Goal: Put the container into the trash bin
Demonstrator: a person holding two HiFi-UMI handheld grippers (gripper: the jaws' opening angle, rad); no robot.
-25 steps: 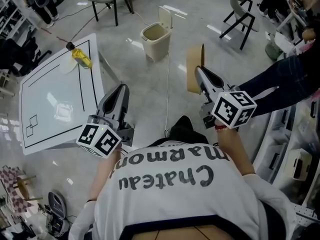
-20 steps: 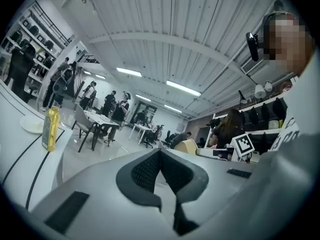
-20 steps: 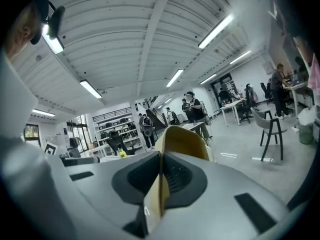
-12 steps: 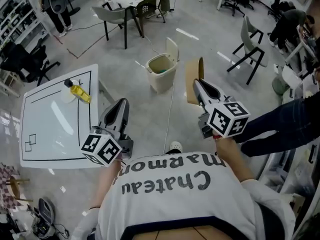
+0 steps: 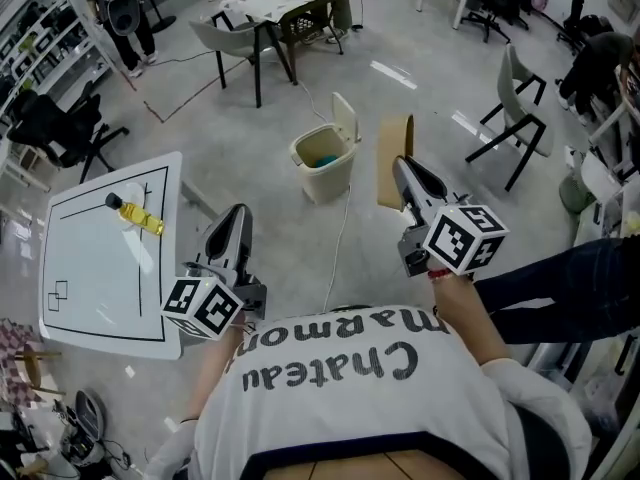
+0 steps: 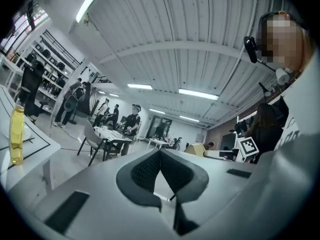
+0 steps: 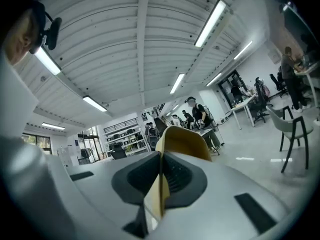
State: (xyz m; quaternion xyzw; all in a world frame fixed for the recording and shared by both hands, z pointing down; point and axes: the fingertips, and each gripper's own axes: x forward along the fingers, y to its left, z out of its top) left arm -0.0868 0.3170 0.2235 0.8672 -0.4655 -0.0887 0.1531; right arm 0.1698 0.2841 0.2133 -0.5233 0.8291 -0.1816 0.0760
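A beige trash bin (image 5: 322, 166) stands on the floor ahead with its lid flipped up and something teal inside. My right gripper (image 5: 401, 169) is held up at the right, shut on a flat tan container (image 5: 392, 160) that sticks up past the fingertips. In the right gripper view the container (image 7: 184, 141) rises between the closed pads of that gripper (image 7: 160, 173). The bin sits left of and beyond the container. My left gripper (image 5: 238, 220) is at the lower left, shut with nothing in it; seen along its own jaws, this gripper (image 6: 160, 156) has its pads meeting.
A white table (image 5: 90, 278) with a yellow bottle (image 5: 136, 215) stands at the left. A cable (image 5: 340, 233) runs across the floor toward the bin. Chairs (image 5: 525, 118) and a desk (image 5: 285, 8) stand farther off. A person's leg (image 5: 560, 283) reaches in from the right.
The head view has swung upward, so the bin and the table sit lower in the picture. Both grippers keep their places; the right one still holds the container.
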